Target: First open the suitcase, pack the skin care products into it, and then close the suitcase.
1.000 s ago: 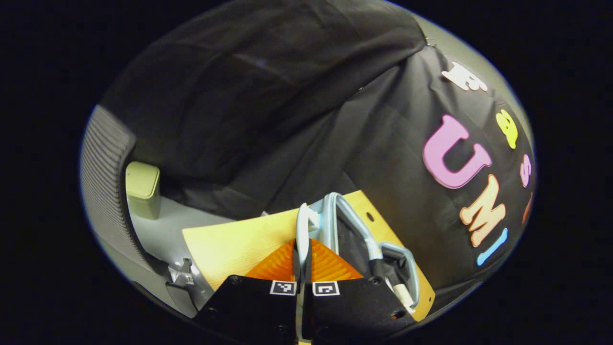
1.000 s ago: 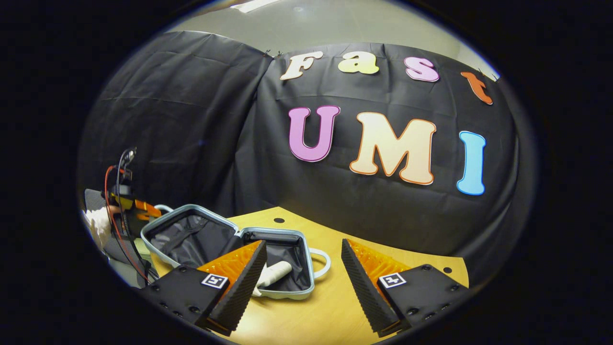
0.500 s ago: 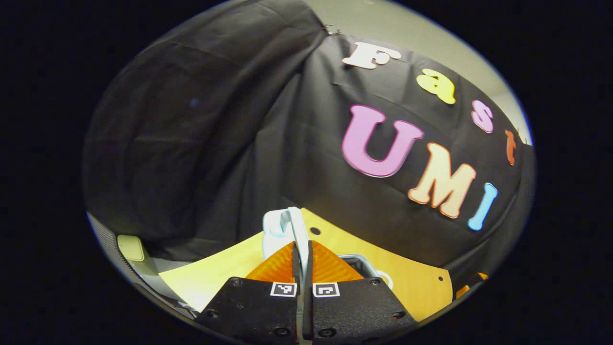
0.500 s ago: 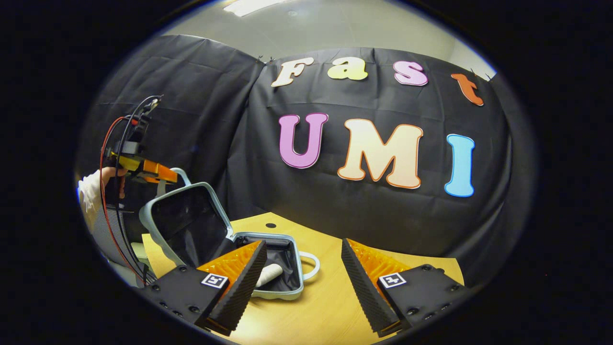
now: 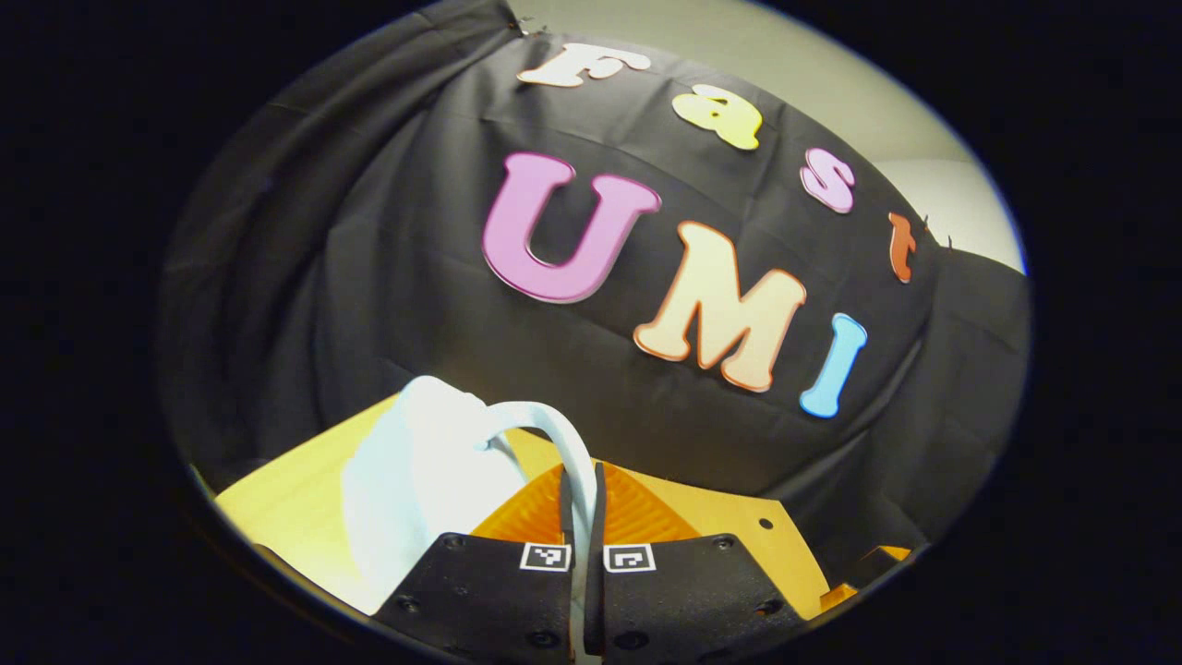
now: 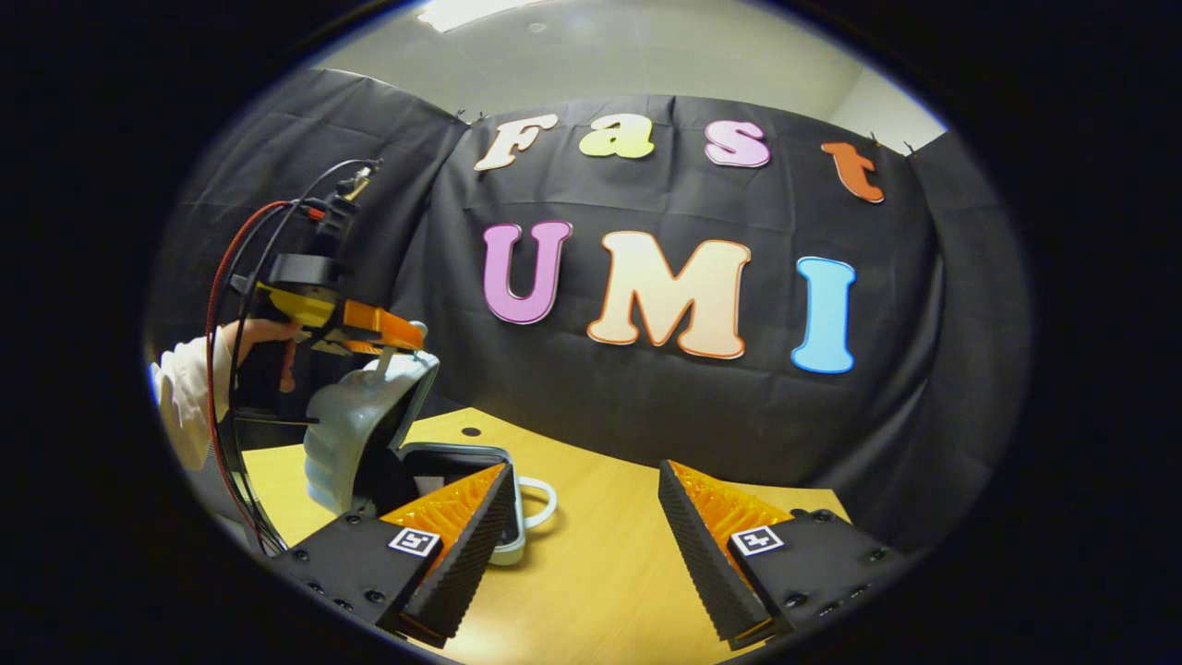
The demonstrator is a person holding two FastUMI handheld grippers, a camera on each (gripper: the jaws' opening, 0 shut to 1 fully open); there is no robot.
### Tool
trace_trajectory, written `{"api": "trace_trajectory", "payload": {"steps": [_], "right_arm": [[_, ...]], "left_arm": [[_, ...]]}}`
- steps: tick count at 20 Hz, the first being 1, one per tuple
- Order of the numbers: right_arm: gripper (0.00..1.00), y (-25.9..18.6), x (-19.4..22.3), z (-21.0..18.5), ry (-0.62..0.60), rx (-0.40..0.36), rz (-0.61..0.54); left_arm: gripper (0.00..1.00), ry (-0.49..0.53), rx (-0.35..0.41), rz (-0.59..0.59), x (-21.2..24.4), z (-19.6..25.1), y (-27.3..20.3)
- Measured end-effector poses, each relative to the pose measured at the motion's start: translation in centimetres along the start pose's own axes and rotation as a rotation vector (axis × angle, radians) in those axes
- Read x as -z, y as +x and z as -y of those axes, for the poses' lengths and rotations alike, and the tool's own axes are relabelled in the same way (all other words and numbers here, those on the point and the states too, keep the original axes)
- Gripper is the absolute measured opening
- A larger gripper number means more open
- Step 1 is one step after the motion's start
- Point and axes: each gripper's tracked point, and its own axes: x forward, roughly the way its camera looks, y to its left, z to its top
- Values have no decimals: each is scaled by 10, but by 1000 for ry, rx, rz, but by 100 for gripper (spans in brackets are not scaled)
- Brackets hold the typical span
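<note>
My left gripper (image 5: 580, 473) is shut on the pale blue suitcase lid's handle (image 5: 565, 441), with the lid's outer shell (image 5: 411, 480) just left of it. In the right gripper view, the left gripper (image 6: 369, 328) holds the lid (image 6: 355, 434) raised steeply and tilted over the suitcase base (image 6: 457, 454). The base's own handle (image 6: 543, 488) points toward the table's middle. The inside of the base is hidden by the lid and my finger. My right gripper (image 6: 584, 469) hangs open over the table, to the right of the suitcase, with nothing between its fingers.
The wooden table (image 6: 600, 573) extends right of the suitcase to the black cloth wall. A hand (image 6: 263, 332) in a white sleeve (image 6: 185, 397) holds the left gripper, with red and black cables (image 6: 222, 305) looping off it.
The left gripper has swung the lid up from lying flat open to steeply raised, tipping over the base. The white tube in the base is now hidden. The right gripper stayed open.
</note>
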Motion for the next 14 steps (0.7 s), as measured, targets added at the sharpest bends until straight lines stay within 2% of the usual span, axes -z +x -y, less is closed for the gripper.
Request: {"api": "trace_trajectory", "payload": {"steps": [6, 12, 13, 14], "right_arm": [[98, -1, 8, 26, 33, 72, -20], [98, -3, 17, 38, 66, 116, -38], [98, -4, 19, 40, 74, 121, -41], [98, -5, 20, 41, 79, 128, -43]], "left_arm": [[0, 0, 46, -154, 80, 43, 69], [0, 292, -23, -338, 171, 53, 107], [3, 326, -16, -352, 181, 56, 109], [11, 332, 22, -355, 185, 66, 107]]}}
